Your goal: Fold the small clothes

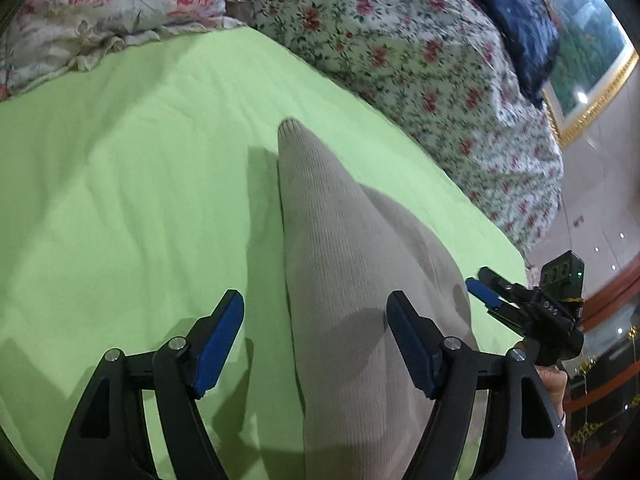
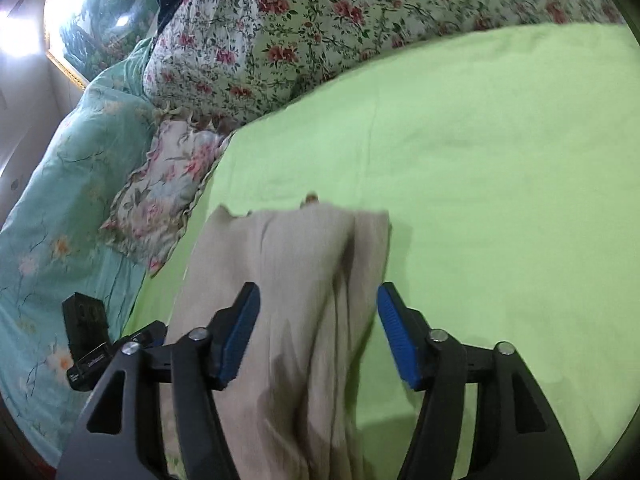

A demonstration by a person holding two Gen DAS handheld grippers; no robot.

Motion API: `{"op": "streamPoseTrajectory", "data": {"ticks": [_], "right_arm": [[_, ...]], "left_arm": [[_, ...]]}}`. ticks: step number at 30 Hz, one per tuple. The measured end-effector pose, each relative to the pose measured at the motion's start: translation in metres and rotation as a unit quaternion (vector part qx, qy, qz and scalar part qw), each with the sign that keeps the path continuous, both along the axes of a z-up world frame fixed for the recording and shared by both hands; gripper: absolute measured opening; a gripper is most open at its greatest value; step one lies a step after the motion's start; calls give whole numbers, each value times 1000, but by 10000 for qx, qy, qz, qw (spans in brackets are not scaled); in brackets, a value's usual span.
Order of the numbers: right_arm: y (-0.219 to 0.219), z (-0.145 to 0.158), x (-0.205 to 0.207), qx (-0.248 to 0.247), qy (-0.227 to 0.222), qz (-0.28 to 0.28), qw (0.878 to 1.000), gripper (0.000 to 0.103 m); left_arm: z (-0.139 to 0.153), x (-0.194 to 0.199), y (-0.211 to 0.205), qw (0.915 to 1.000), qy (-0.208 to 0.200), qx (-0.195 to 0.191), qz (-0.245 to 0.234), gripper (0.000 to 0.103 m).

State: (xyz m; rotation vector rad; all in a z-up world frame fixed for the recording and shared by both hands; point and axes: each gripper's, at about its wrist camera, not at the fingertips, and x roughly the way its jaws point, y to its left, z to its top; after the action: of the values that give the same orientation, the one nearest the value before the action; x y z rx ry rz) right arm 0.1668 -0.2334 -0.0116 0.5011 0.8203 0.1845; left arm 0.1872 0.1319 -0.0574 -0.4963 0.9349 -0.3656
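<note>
The beige knit garment (image 1: 340, 248) lay apparently doubled lengthwise on the green bed sheet (image 1: 120, 180); left gripper (image 1: 316, 344) and right gripper (image 2: 318, 332) jaws stood apart, gripping nothing. Further folding likely remained.

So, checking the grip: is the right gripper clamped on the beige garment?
No, the right gripper is open above the beige garment.
</note>
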Motion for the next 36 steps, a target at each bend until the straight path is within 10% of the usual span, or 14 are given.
{"op": "streamPoseTrajectory", "data": {"ticks": [3, 5, 8, 18, 24, 28, 36], "right_arm": [[13, -15, 34, -106, 370, 119, 9992, 37], [17, -13, 42, -263, 305, 83, 9992, 9], [8, 20, 20, -162, -574, -118, 9981, 8], [-16, -33, 29, -169, 328, -325, 9988, 14], [-17, -2, -29, 41, -28, -376, 9993, 20], [-9, 1, -82, 35, -133, -383, 9992, 48], [14, -18, -158, 147, -92, -246, 9995, 50]], "left_arm": [[-2, 16, -7, 9999, 101, 118, 20, 73], [-1, 24, -16, 9996, 111, 274, 37, 73], [3, 35, -28, 9979, 26, 646, 45, 72], [-5, 54, -71, 9833, 6, 1809, -206, 72], [19, -5, -58, 9855, -293, 1633, -356, 71], [20, -74, -47, 9881, -500, 1346, -545, 72], [-6, -159, -46, 9905, -363, 1157, -651, 72]]}}
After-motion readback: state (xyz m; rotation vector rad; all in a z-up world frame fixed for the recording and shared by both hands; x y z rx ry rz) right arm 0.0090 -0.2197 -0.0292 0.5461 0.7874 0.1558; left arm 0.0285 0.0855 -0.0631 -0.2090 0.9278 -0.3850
